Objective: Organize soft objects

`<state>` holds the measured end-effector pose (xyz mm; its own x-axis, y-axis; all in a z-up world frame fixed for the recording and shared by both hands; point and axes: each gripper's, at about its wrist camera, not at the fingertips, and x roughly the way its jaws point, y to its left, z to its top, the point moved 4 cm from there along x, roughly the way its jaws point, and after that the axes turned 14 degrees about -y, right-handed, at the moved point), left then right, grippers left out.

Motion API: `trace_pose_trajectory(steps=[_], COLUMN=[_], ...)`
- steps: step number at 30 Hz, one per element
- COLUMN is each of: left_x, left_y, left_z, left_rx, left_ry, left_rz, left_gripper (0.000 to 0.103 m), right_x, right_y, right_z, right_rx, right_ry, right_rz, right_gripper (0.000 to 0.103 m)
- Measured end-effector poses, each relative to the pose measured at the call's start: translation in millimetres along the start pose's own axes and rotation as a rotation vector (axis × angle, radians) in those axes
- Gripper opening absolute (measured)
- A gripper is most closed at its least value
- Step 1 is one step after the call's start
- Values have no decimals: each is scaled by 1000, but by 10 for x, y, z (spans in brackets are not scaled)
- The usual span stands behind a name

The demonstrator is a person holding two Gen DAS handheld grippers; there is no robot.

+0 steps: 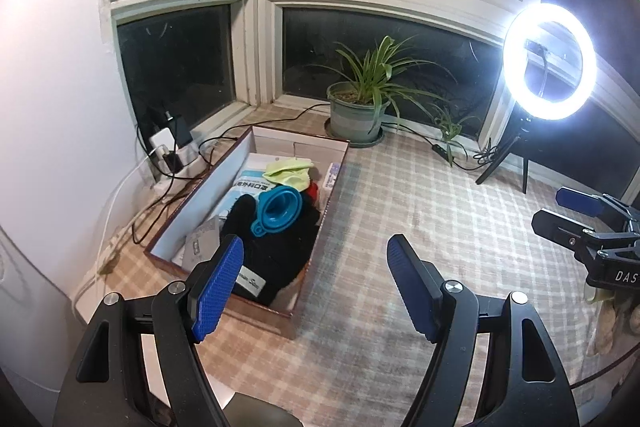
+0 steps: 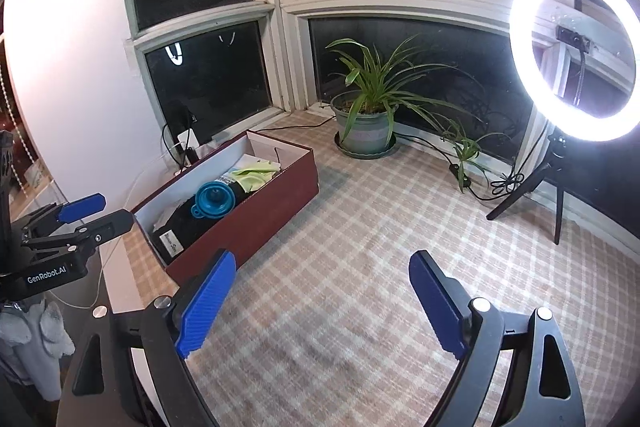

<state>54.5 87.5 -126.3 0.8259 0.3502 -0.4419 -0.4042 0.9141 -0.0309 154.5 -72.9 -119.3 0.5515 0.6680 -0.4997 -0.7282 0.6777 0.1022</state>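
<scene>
A dark red box [image 1: 224, 179] [image 2: 276, 203] sits on the checked tablecloth at the left. Inside lie a black cloth [image 1: 276, 251] [image 2: 192, 223], a teal funnel-shaped item [image 1: 278, 207] [image 2: 216, 205], a yellow-green cloth [image 1: 290, 173] [image 2: 254, 175], a bit of red fabric [image 1: 314, 191] and white packets [image 1: 250, 183]. My left gripper [image 1: 316, 259] hovers open and empty just above the box's near end. My right gripper [image 2: 322, 283] hangs open and empty over bare cloth to the right of the box. Each gripper shows in the other's view, the right gripper [image 1: 576, 215] and the left gripper [image 2: 92, 215].
A potted plant [image 1: 360, 107] [image 2: 370, 123] stands by the window behind the box, with a small plant [image 2: 464, 151] beside it. A lit ring light on a tripod [image 1: 548, 67] [image 2: 572, 55] stands at the right. A power strip with chargers and cables [image 1: 172, 147] lies left of the box.
</scene>
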Motion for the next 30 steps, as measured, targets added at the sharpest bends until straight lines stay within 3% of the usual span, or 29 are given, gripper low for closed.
trace_pose_trajectory(steps=[30], left_x=[-346], left_y=[-293], left_z=[-80], left_rx=[-21], left_ry=[-31], left_rz=[28], left_gripper=[75], right_x=[-493], right_y=[-130], right_z=[-93], right_rx=[-22], right_ry=[-39], right_rz=[8], right_gripper=[88])
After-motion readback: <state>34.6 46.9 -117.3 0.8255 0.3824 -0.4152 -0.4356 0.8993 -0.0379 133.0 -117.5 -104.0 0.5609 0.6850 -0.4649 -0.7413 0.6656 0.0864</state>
